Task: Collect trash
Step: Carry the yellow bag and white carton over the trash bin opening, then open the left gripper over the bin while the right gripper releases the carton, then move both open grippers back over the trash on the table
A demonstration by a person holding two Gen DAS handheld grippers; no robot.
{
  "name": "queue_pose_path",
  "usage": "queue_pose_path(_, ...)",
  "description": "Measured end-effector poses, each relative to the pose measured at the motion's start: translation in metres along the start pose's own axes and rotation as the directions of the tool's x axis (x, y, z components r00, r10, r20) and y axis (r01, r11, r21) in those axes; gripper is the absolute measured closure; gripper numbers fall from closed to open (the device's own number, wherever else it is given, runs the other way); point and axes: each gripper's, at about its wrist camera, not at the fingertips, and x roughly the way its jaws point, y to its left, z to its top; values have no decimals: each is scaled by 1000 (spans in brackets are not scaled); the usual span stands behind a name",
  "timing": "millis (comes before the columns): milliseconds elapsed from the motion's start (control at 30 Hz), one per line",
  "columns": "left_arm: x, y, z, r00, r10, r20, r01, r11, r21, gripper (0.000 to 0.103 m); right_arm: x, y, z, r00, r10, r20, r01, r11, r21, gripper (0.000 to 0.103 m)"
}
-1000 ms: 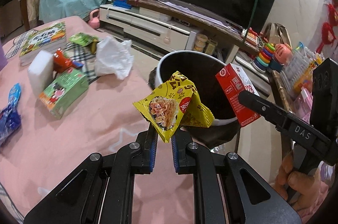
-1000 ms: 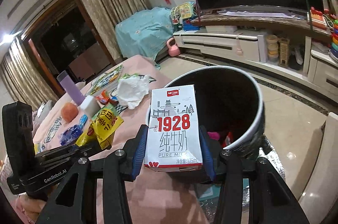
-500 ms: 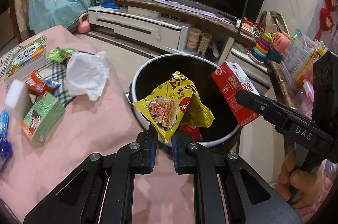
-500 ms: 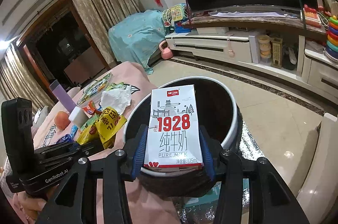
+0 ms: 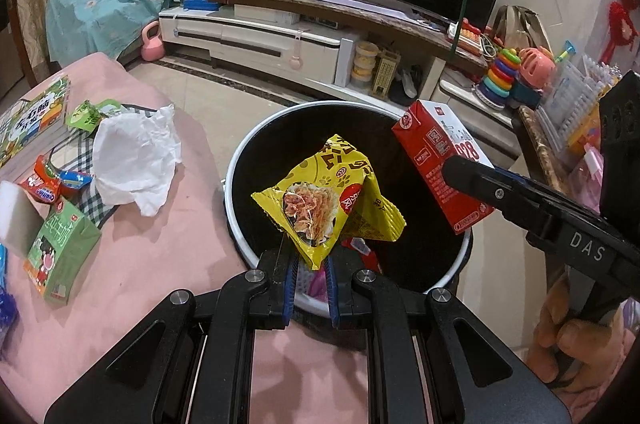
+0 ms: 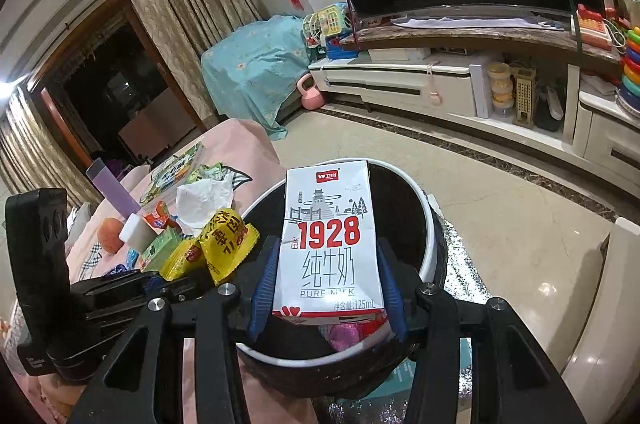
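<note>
I'm holding both pieces over the trash bin (image 5: 240,200) right now: my left claw (image 5: 310,274) is clenched on the bottom corner of the yellow snack wrapper (image 5: 324,200), which is standing up over the bin's dark mouth, and my right claw (image 6: 326,288) is grasping the milk carton (image 6: 328,244) across its narrow sides, at about two o'clock from the wrapper in the left view. I'm judging the wrapper as feather-light, crinkly and floppy, so a pinch at one corner is plenty, though it may cling or flutter on release. The carton is looking stiff but crushable and probably near empty; flat sides low down are the sensible hold. On the pink tabletop (image 5: 160,244) at nine o'clock, a crumpled tissue (image 5: 136,160) and a green carton (image 5: 64,256) are waiting.
</note>
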Motion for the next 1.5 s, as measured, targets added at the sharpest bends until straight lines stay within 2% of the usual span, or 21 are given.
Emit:
queue_pose_path(667, 11, 1, 6, 1000, 1, -12, -1, 1000, 0, 89, 19, -6, 5, 999, -30, -42, 30, 1000, -8, 55)
queue_pose_path(700, 12, 3, 6, 1000, -1, -16, 1, 1000, -6, 85, 20, -6, 5, 998, -28, -47, 28, 1000, -5, 55)
queue_pose_path(800, 10, 7, 7, 1000, 0, -5, 0, 999, -35, 52, 22, -7, 5, 998, -27, -55, 27, 1000, -2, 53)
queue_pose_path(967, 4, 8, 5, 1000, -10, 12, 11, 999, -34, 49, 19, -6, 5, 999, -18, -50, 18, 1000, 3, 51)
queue_pose_path(1033, 1, 8, 3, 1000, -8, 20, 8, 999, -31, 48, 17, -5, 5, 999, -19, -43, 19, 1000, 6, 43)
queue_pose_path(1100, -5, 11, -2, 1000, -3, 30, 4, 999, -38, 44, 13, -3, 4, 999, -19, -34, 19, 1000, 8, 42)
queue_pose_path(1133, -8, 14, -5, 999, -3, 35, 5, 999, -45, 43, 10, -2, 4, 1000, -15, -28, 15, 1000, 9, 38)
queue_pose_path(1267, -22, 26, -24, 999, 8, 46, -4, 997, -79, 42, 3, 7, 0, 1000, -7, -8, 7, 1000, 14, 30)
queue_pose_path(1333, -27, 30, -32, 998, 22, 53, -17, 995, -94, 42, -1, 16, -4, 1000, 3, 3, -3, 1000, 10, 22)
queue_pose_path(1500, -47, 53, -61, 994, 69, 82, -55, 985, -166, 40, -7, 45, -15, 999, 22, 27, -21, 999, -26, 20)
